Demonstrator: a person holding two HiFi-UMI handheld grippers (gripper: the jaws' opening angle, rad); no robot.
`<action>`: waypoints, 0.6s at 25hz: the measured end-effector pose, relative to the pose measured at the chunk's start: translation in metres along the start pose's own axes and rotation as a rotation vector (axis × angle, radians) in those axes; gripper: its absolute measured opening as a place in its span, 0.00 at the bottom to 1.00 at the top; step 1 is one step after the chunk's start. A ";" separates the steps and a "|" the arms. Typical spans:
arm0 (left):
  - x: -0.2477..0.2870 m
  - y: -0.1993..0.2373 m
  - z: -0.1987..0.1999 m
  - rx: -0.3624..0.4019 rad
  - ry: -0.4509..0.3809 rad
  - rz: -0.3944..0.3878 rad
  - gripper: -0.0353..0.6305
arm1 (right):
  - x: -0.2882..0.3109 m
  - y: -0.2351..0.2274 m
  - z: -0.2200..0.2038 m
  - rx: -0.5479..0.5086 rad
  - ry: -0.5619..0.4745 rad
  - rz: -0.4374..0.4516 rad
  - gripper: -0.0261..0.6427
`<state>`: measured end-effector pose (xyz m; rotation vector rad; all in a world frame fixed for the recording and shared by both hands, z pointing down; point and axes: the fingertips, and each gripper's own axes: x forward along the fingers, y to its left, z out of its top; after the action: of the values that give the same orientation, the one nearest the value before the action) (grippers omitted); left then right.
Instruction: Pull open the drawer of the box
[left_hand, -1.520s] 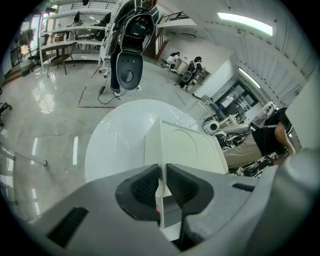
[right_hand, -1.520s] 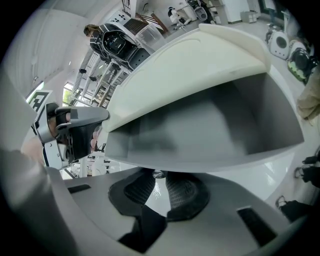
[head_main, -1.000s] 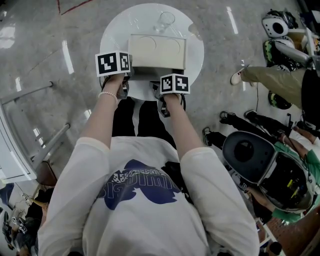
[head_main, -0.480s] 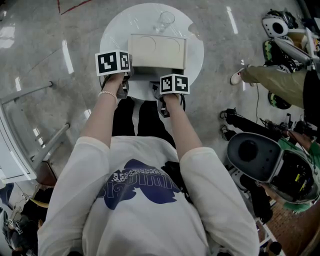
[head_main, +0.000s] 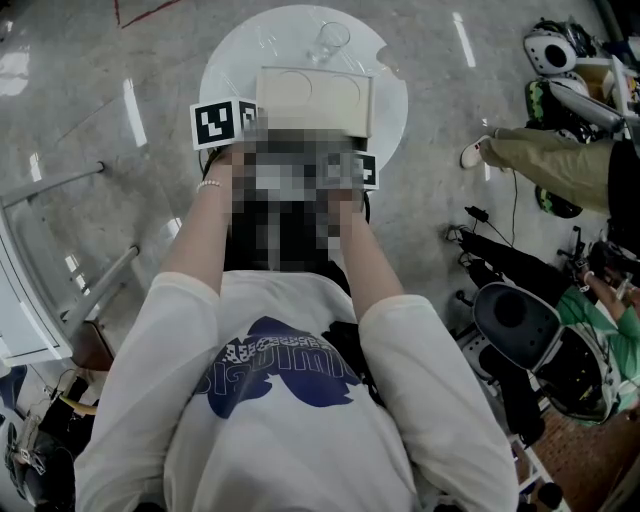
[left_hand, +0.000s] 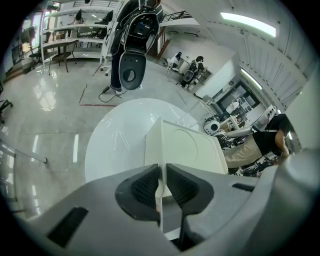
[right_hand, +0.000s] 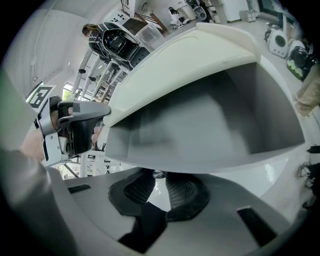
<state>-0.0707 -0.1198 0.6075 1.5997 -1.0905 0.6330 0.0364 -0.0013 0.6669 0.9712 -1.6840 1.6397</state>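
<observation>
Nothing has moved: the left hand-held gripper (left_hand: 161, 175) still clamps an edge of the box (left_hand: 187, 145), the right hand-held gripper (right_hand: 159, 179) the drawer knob (right_hand: 157, 174) — so the drawer (right_hand: 210, 125), seemingly open, simply sits held.

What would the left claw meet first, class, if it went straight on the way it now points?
The white box: the left claw is shut on its near upright edge, so any push forward would likely press into the box itself. The round table lies beyond.
</observation>
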 end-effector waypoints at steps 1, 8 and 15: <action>0.000 0.000 0.000 -0.001 0.000 0.000 0.14 | 0.000 0.000 0.000 0.001 -0.001 -0.001 0.13; -0.001 0.000 0.001 -0.009 0.004 0.000 0.14 | -0.001 0.002 -0.001 0.000 0.002 -0.004 0.13; -0.003 0.001 -0.001 -0.013 0.004 0.000 0.14 | -0.001 0.003 -0.004 -0.005 0.001 -0.007 0.13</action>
<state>-0.0731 -0.1183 0.6061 1.5862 -1.0898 0.6276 0.0342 0.0031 0.6650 0.9729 -1.6812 1.6310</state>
